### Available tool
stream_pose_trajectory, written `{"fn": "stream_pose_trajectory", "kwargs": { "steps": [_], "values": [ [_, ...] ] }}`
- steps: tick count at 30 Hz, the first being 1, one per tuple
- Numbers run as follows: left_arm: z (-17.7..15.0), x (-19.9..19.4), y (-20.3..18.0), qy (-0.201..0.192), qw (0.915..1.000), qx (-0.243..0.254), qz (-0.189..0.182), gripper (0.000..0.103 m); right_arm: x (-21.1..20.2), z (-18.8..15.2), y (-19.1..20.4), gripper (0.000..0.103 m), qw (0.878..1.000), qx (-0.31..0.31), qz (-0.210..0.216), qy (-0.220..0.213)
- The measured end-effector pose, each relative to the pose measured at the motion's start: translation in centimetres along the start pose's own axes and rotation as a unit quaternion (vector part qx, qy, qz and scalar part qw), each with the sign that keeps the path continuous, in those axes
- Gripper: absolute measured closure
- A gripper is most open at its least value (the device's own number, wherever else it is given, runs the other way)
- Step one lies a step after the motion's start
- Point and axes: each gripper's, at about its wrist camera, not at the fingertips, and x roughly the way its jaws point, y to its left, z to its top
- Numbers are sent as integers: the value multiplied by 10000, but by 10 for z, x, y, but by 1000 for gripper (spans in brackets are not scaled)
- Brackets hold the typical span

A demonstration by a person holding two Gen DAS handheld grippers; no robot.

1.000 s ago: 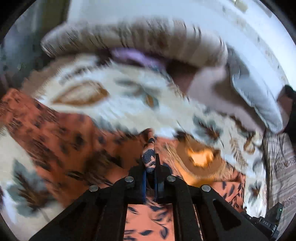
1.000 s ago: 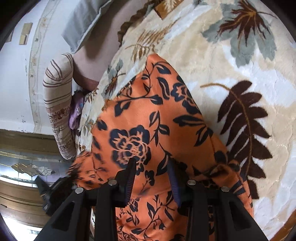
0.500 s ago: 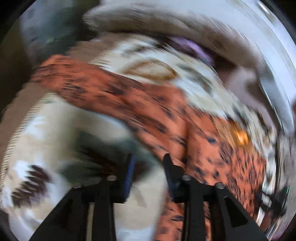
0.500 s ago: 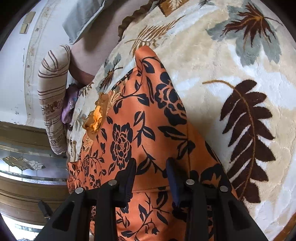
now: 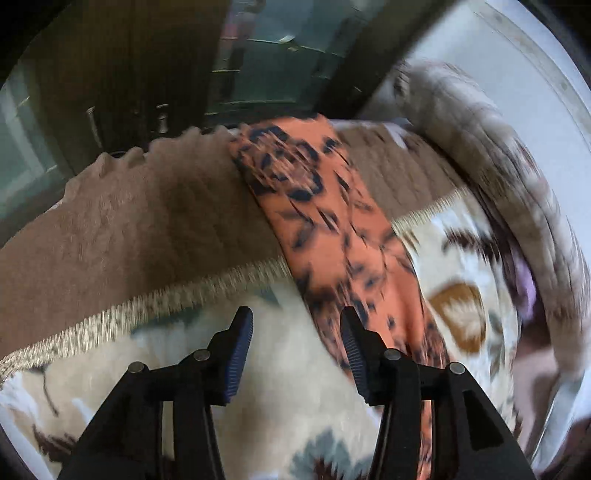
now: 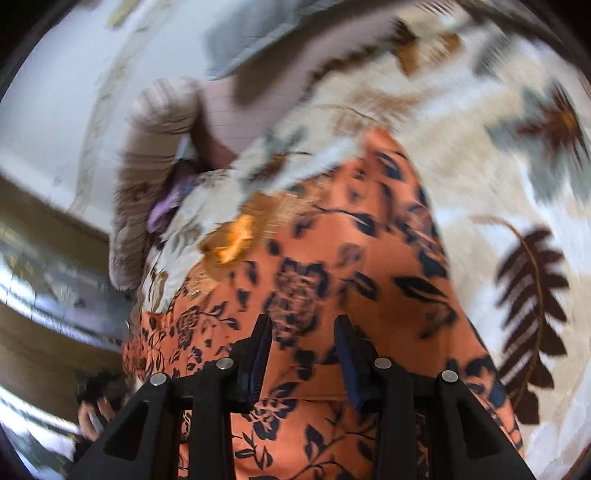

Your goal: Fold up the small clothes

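Both pairs of my jaws stand apart with nothing between them. My left gripper [image 5: 295, 350] is spread wide over the cream blanket [image 5: 288, 406], its blue ribbed pads [image 5: 236, 358] facing each other across bare pile — the right-hand finger sits just at the edge of the orange floral garment [image 5: 332, 221], though the blur keeps me from saying whether it touches. My right gripper [image 6: 301, 356] is released too, its fingers parted over the middle of the same orange cloth [image 6: 354, 280], which shows plainly through the gap.

From the left wrist, the garment runs as a long strip from beside my right-hand finger up and away, crossing the blanket's pale fringed border [image 5: 147, 310] and lying over a plain brown cover [image 5: 129, 229] beyond it. Its far end reaches the edge of that cover, with dark wooden furniture [image 5: 110, 92] behind.

From the right wrist, the cloth fills the lower centre of the view, broad near my fingers and narrowing toward a point further off. A lighter golden patch [image 6: 236, 240] sits at its left edge; whether that is part of the garment or the blanket's print I cannot tell. Brown fern leaves [image 6: 532, 306] are printed on the blanket to the right of the garment. Further back lie a striped bolster [image 6: 159, 147] with something lilac [image 6: 166, 206] tucked against it, and a grey pillow [image 6: 251, 33] near the white wall.
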Motion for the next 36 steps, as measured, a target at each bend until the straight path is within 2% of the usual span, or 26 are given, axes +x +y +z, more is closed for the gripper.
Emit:
{"fn": "stream_pose_trajectory", "kwargs": {
  "steps": [2,5,7,9,11,12,14,17,21,23,25,27,30,33,34,36],
  "values": [
    [15,7,5,-152,9996,-245,-17,52,2,-2,6,65,9999,-149,17,-15],
    [30,19,8,-168,9987,-460,-172,52,8,-4,8,65,9996,-272,-44,-11],
    [35,24,5,-268,9987,-388,-210,52,15,-5,7,65,9993,-338,-114,72],
    [39,31,-3,-334,9994,-101,-44,53,20,-6,6,65,9991,-372,-139,157],
    [42,41,-8,-310,9994,63,107,79,26,-9,9,65,9985,-464,-165,237],
    [42,44,-11,-325,9992,113,200,82,27,-10,11,65,9980,-540,-201,255],
    [40,43,-16,-476,9983,256,238,96,28,-13,15,65,9967,-716,-312,229],
    [38,31,-30,-730,9947,598,397,97,24,-14,20,65,9951,-892,-407,118],
    [26,-5,-62,-1163,9849,1256,251,98,18,-11,20,65,9953,-873,-408,26],
    [12,-28,-88,-1297,9748,1812,43,98,13,-9,20,65,9955,-851,-417,-42],
    [-10,-51,-119,-1384,9592,2463,-76,98,7,-7,20,65,9959,-815,-385,-98],
    [-38,-72,-148,-1417,9416,3034,-349,98,1,-5,21,65,9962,-782,-351,-178],
    [-97,-104,-190,-1395,9091,3836,-833,98,-10,-1,20,65,9961,-734,-348,-339],
    [-166,-125,-227,-1250,8735,4535,-1251,98,-21,3,16,65,9964,-621,-335,-460],
    [-196,-130,-241,-1143,8590,4779,-1436,98,-24,5,13,65,9967,-575,-324,-482],
    [-237,-133,-256,-909,8418,5042,-1697,98,-31,9,8,65,9972,-451,-299,-523]
  ]
}}
